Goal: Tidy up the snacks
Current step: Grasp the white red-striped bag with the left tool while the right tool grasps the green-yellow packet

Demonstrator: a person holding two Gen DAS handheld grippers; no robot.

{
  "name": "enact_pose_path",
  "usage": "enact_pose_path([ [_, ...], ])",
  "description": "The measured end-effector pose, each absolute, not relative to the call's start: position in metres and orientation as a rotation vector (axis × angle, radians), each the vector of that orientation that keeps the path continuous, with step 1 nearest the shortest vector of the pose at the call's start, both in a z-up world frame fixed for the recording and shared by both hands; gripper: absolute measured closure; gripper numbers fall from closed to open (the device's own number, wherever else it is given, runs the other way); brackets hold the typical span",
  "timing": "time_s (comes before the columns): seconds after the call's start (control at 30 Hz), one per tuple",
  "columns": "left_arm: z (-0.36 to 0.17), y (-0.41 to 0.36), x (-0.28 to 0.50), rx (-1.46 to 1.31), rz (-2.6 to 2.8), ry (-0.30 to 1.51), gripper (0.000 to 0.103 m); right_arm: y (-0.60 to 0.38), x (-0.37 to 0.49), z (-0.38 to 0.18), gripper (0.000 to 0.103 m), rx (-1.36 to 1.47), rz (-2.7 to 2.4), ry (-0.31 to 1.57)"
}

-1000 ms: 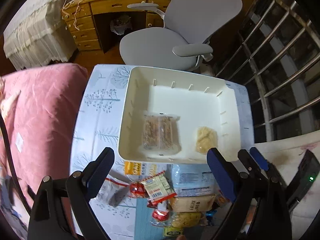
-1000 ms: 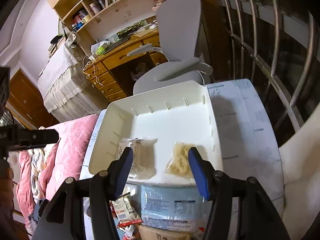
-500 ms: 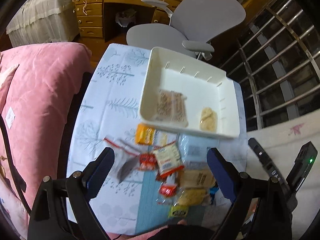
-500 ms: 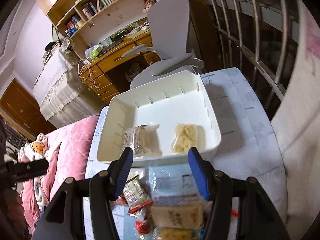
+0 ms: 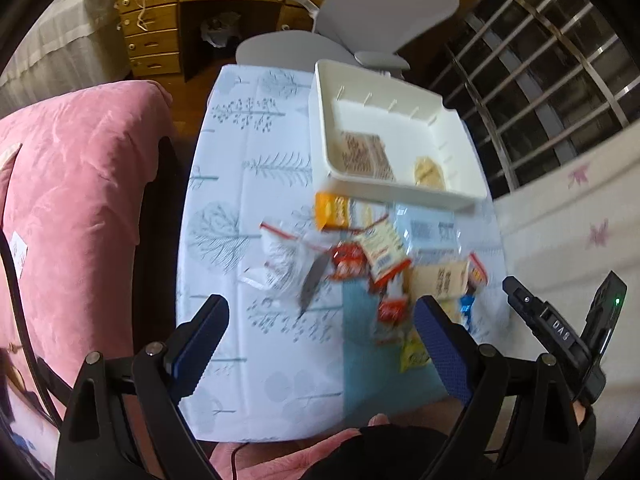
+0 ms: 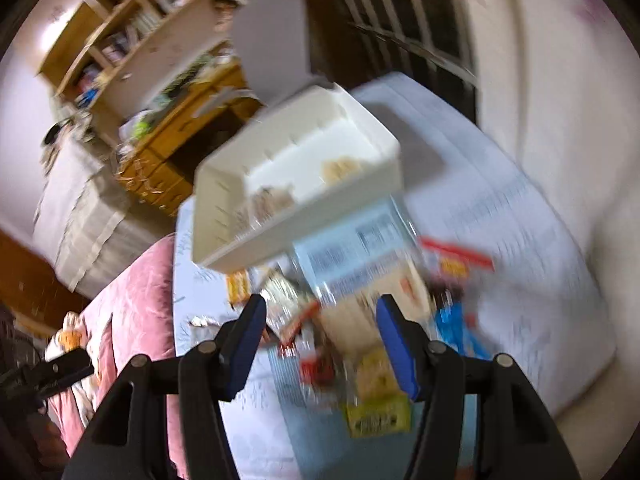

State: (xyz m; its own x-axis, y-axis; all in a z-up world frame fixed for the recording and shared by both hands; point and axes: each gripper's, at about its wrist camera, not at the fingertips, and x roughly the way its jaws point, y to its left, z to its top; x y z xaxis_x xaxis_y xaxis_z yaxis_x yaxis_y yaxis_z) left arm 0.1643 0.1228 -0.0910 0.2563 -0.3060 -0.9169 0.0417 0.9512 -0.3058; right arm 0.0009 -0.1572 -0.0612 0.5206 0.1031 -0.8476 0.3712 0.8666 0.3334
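A heap of snacks is lying on the tree-printed tablecloth, just in front of a white tray standing at the table's far side. The heap is showing small crinkly packets: an orange one touching the tray's near wall, a clear bag edged in red, red wrappers, a pale blue printed pack, a tan pack and a yellow one nearest the viewer. Two wrapped pieces are sitting inside the tray: a brown bar and a pale yellow lump. The left gripper is hovering above the cloth with jaws apart, holding nothing. The right gripper (its view is badly blurred) is hanging over the heap, jaws likewise parted and gripping nothing.
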Motion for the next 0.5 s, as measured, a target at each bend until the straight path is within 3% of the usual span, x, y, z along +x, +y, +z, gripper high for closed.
enact_pose_path([
  [0.23, -0.113, 0.146, 0.148, -0.152, -0.293, 1.327, 0.010, -0.145, -0.053, -0.081, 0.044, 0.679, -0.290, 1.032],
  [0.5, -0.138, 0.154, 0.147, -0.051, -0.290, 1.365, 0.010, -0.141, -0.089, -0.106, 0.034, 0.913, -0.380, 1.044],
])
